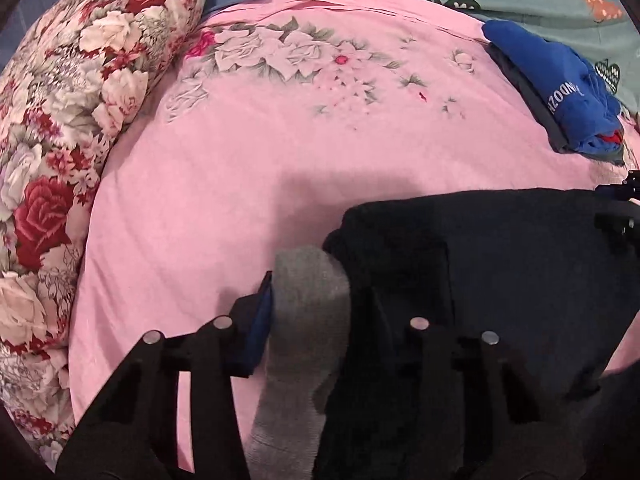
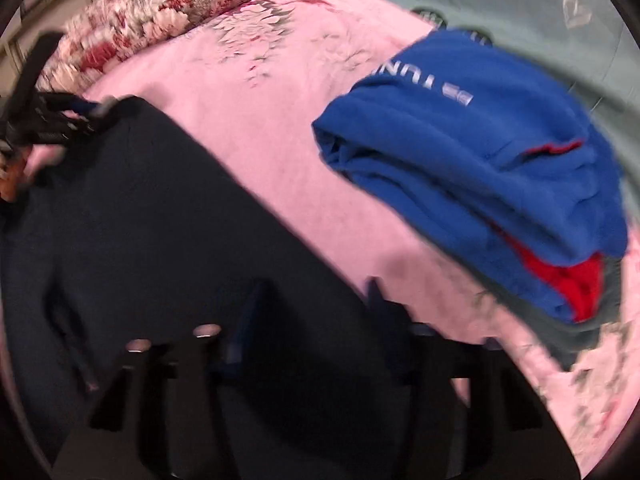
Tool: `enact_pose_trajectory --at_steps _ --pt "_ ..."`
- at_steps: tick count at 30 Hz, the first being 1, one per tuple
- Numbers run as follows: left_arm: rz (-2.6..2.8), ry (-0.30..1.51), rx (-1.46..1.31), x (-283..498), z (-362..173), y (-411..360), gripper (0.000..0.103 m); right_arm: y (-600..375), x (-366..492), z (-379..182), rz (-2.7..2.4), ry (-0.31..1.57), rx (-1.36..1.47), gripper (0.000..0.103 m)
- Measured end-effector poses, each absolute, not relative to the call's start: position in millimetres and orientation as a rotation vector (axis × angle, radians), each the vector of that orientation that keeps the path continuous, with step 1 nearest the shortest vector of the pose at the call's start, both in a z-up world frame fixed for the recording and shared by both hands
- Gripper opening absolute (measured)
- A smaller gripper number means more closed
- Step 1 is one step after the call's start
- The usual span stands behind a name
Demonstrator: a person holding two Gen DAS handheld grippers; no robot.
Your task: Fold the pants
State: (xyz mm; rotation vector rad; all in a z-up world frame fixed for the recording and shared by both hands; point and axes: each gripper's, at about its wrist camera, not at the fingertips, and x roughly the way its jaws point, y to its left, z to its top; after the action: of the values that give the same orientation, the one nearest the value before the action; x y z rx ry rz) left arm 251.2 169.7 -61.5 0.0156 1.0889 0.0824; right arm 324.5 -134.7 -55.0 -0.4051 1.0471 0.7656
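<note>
Pants mid-fold on the bed

Left gripper (image 1: 308,312) pinches the pants' (image 1: 500,280) grey cuff (image 1: 312,300); right gripper (image 2: 312,316) straddles dark cloth, jaws apart, seemingly to carry an edge over.

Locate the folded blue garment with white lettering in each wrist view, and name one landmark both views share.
Left wrist: the folded blue garment sits small at the upper right, on the edge of the pink floral bedspread.
Right wrist: it fills the right half, large and blurred.
Shared landmark: the red-rose floral pillow, far left in the left view, top left in the right.
</note>
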Motion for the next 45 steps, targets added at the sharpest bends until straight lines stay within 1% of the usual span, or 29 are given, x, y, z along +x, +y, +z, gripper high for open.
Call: enact_pose_trajectory --at_steps 1,3,4,5,9,14,18,20,21,22,23,24,25,29,30,31,33,34,37,41,44,45 --pt "0.078 1.089 0.009 252.0 -60.3 170.0 0.042 -136.5 325.7 -54.0 0.774 1.058 -0.389 0.015" --pt "0.070 1.085 -0.009 254.1 -58.1 172.5 0.039 -139.6 323.3 -51.2 0.779 1.059 -0.372 0.006" --pt "0.067 1.078 -0.017 253.0 -56.3 174.3 0.037 -139.5 319.7 -48.4 0.777 1.047 -0.374 0.004" --pt "0.068 1.069 -0.024 251.6 -53.9 175.7 0.036 -139.4 316.1 -45.4 0.775 1.034 -0.378 0.004" --pt "0.040 1.031 -0.055 243.9 -38.5 175.9 0.014 -138.3 294.8 -23.4 0.782 0.959 -0.397 0.003" --pt "0.008 0.981 -0.032 222.4 -18.1 165.6 0.012 -141.3 246.3 11.3 0.830 0.863 -0.436 0.003" --pt "0.003 0.961 -0.019 210.7 -11.8 166.1 0.013 -145.9 219.0 17.1 0.818 0.851 -0.470 0.003" --pt "0.017 0.967 -0.017 212.8 -14.5 169.7 0.016 -146.1 215.8 14.9 0.798 0.859 -0.469 0.003" --pt "0.024 0.978 -0.013 215.5 -17.6 171.2 0.023 -145.0 213.9 13.9 0.795 0.860 -0.464 0.003" --pt "0.035 0.986 -0.010 217.0 -21.0 172.9 0.035 -143.1 210.3 13.7 0.795 0.860 -0.460 0.003" --pt "0.045 0.992 -0.009 219.0 -23.9 175.4 0.045 -141.5 207.5 13.2 0.798 0.863 -0.458 0.003" --pt "0.056 0.996 -0.011 220.1 -26.8 178.2 0.062 -139.8 204.4 13.2 0.801 0.864 -0.460 0.003" --pt "0.062 0.997 -0.019 221.5 -29.8 182.0 0.066 -139.2 202.9 12.6 0.804 0.867 -0.462 0.003" --pt "0.041 1.020 -0.084 227.6 -38.3 193.8 0.065 -142.0 196.0 10.7 0.819 0.879 -0.459 0.003" --pt "0.036 1.028 -0.095 228.8 -40.4 193.9 0.060 -142.8 194.7 10.7 0.824 0.880 -0.457 0.003" --pt "0.008 1.043 -0.127 231.7 -44.8 196.1 0.036 -143.9 193.1 10.5 0.828 0.881 -0.452 0.003" --pt "-0.006 1.058 -0.144 234.5 -49.5 193.9 0.028 -146.4 190.2 9.1 0.829 0.882 -0.442 0.003" --pt "-0.007 1.054 -0.143 234.4 -48.9 192.3 0.021 -147.4 189.4 8.3 0.825 0.883 -0.435 0.003" --pt "-0.026 1.022 -0.160 229.0 -35.9 191.2 0.013 -150.4 187.0 9.0 0.815 0.874 -0.422 0.002" --pt "-0.052 0.951 -0.151 205.8 -6.8 188.5 0.012 -159.7 167.3 30.5 0.828 0.812 -0.396 0.002" --pt "-0.096 0.902 -0.137 167.7 13.3 186.9 0.012 -173.0 130.9 52.1 0.884 0.750 -0.364 0.002" --pt "-0.107 0.893 -0.131 156.5 16.4 187.3 0.012 -177.4 114.1 57.4 0.911 0.737 -0.348 0.000"
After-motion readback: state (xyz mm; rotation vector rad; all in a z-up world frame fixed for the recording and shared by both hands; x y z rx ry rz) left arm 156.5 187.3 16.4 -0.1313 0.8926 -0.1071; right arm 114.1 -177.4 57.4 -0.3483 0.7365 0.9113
